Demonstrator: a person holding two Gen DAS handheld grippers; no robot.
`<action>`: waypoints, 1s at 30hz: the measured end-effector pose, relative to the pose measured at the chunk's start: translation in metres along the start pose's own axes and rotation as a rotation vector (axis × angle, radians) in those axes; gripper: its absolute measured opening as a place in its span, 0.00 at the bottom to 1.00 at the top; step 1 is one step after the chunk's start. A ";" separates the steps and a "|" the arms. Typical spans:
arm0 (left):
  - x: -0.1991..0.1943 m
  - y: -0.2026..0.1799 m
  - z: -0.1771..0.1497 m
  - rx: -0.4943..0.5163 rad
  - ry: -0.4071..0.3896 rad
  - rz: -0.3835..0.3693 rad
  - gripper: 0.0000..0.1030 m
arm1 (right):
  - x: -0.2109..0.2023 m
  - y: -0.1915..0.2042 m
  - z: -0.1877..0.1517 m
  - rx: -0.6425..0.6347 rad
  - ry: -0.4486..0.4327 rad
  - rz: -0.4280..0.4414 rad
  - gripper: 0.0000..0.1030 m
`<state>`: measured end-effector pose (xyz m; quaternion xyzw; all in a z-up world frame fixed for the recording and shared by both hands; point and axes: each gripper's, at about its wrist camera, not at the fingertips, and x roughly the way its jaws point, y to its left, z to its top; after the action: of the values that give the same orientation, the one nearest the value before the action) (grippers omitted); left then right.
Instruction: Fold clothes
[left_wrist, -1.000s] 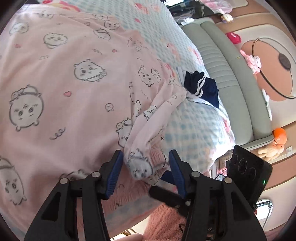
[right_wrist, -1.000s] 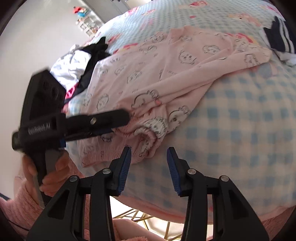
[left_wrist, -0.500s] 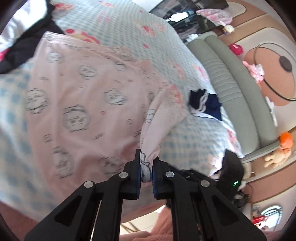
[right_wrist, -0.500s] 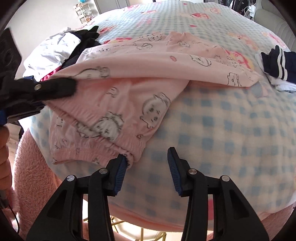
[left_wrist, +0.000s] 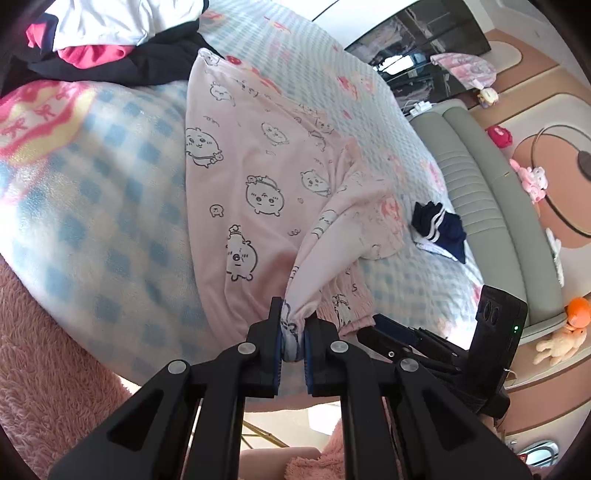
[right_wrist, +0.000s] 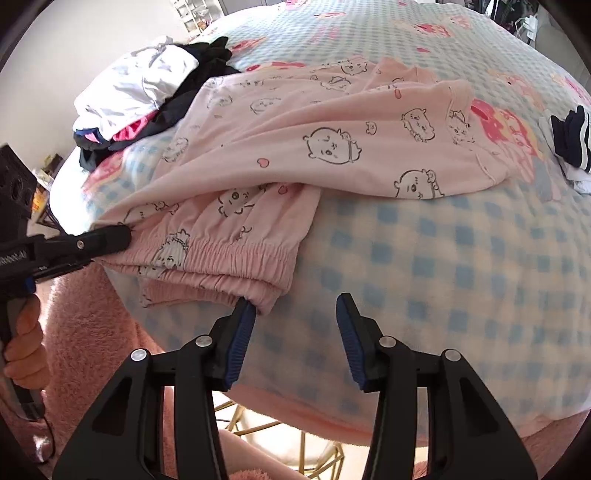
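The pink pajama pants with little bear faces are lying spread across the blue checked blanket on the bed. Their stretchy waistband is sitting at the near edge of the blanket, close to the person.

The left gripper is pinching tight on a bunch of the pink cloth near that waistband. Its two fingers are almost together, with the cloth squeezed between them. Holding it this way is lifting one pant leg up off the blanket, most likely so it can be laid over the other leg.

The right gripper is wide open and holding nothing. One blue pad is touching the corner of the waistband, and the other pad is over bare blanket. It looks ready to grab that corner so the pants are not sliding about.

A pile of other clothes is waiting at the far side of the pants. A dark blue striped garment is lying apart, on the other side.
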<state>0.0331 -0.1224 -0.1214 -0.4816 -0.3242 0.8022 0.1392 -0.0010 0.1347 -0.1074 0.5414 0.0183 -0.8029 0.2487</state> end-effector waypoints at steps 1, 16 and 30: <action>0.000 0.001 -0.001 -0.001 -0.003 -0.007 0.09 | -0.006 -0.002 0.000 0.012 -0.010 0.037 0.46; 0.019 0.007 -0.014 0.035 0.101 0.077 0.11 | 0.024 -0.007 0.018 0.093 0.015 0.071 0.47; 0.045 0.029 -0.007 0.000 0.166 0.103 0.28 | 0.054 -0.014 0.030 0.159 0.078 0.149 0.53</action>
<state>0.0192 -0.1175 -0.1728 -0.5622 -0.2864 0.7658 0.1243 -0.0483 0.1176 -0.1459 0.5901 -0.0762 -0.7596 0.2629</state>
